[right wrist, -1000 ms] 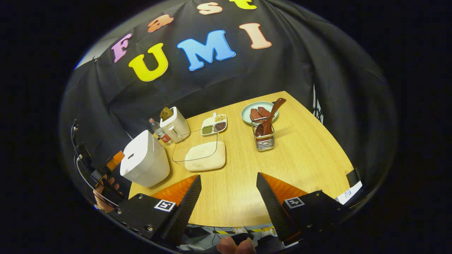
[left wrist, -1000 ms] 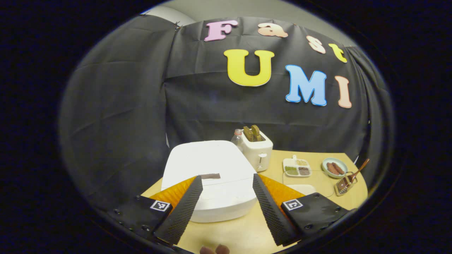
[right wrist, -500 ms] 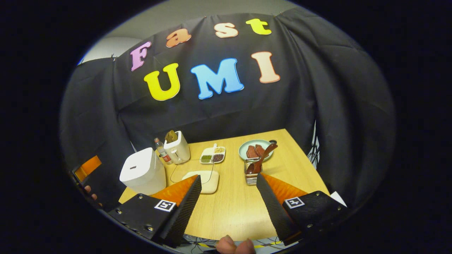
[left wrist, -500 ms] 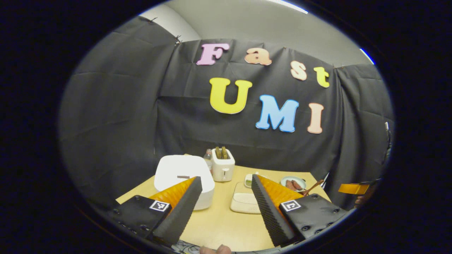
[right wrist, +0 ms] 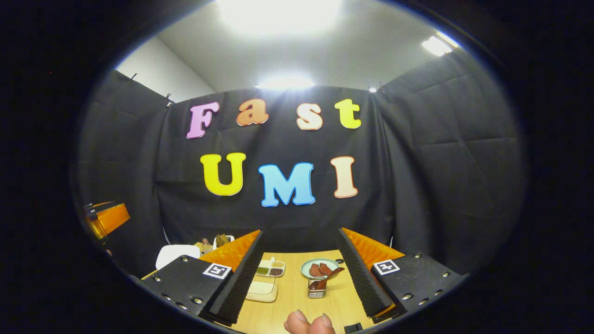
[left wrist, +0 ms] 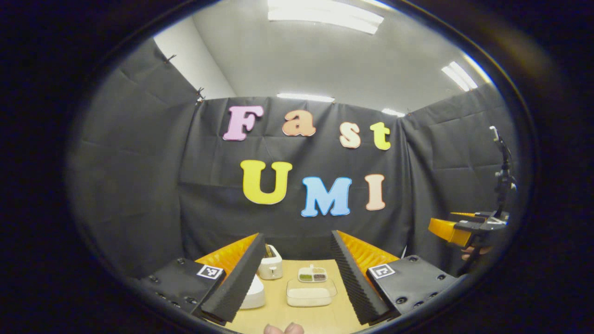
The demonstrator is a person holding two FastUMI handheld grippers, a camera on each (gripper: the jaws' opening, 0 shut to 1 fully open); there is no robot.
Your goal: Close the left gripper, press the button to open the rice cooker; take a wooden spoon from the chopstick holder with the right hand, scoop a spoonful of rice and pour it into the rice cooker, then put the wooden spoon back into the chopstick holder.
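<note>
My left gripper (left wrist: 297, 234) is open and empty, raised well back from the table and pointing at the booth wall. The white rice cooker (left wrist: 254, 295) stands lid down, half hidden behind my left finger. My right gripper (right wrist: 299, 232) is also open and empty, far from the table. Between its fingers I see the wire chopstick holder (right wrist: 317, 290) with the wooden spoon (right wrist: 328, 276) leaning in it. The clear container of rice (left wrist: 311, 293) sits mid-table. The rice cooker (right wrist: 176, 254) lies at the left in the right gripper view.
A white toaster (left wrist: 270, 267) and a divided seasoning tray (left wrist: 312, 274) stand at the back of the wooden table (left wrist: 278, 320). A plate of sausages (right wrist: 320, 267) sits behind the holder. The other gripper shows at each view's edge (left wrist: 457, 229) (right wrist: 104, 218).
Both grippers have drawn back and tilted upward, away from the table. The rice cooker, holder and rice container have shrunk to the bottom of both views. Both stay open.
</note>
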